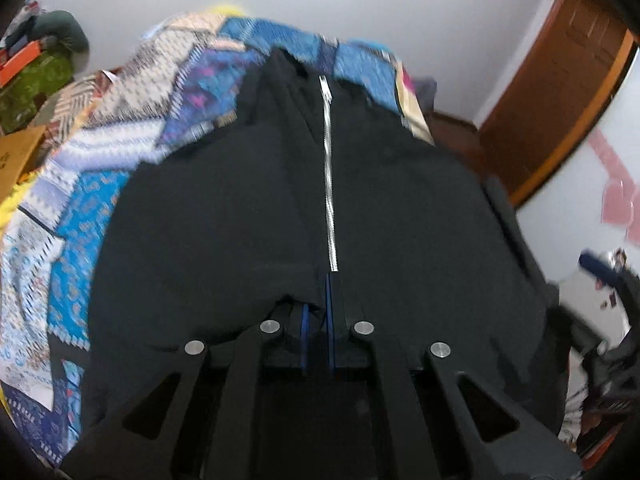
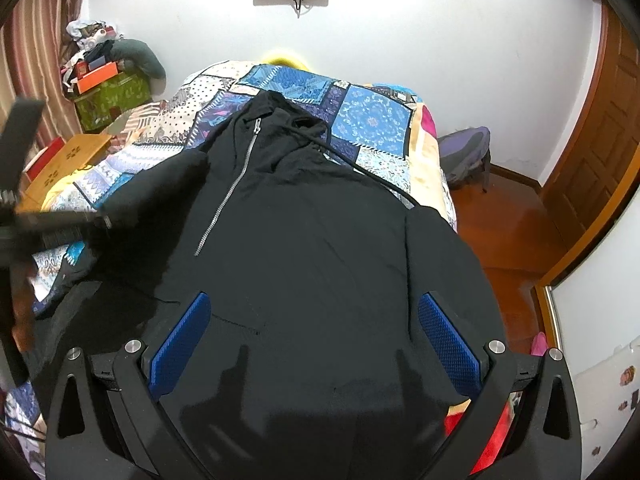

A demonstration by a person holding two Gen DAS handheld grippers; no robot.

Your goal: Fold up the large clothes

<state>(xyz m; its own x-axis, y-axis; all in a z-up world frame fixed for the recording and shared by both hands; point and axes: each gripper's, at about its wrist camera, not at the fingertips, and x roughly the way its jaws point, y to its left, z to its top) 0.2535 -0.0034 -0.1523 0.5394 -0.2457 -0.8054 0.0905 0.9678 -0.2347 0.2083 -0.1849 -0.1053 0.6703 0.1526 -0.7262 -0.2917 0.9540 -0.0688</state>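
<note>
Left hand-held gripper [image 1: 320,312] is pinched tight on the black hoodie [image 2: 304,240], its blue pads nearly together with cloth bunched between them at the hem just below the zipper [image 1: 329,172]. Right hand-held gripper [image 2: 316,344] hangs wide open over the hoodie's lower front, gripping nothing. The hoodie lies spread ahead of both, on the patchwork quilt [image 2: 372,120] covering the bed.

Black zip-up hoodie [image 2: 304,220], front up, zipped, spread on bed
</note>
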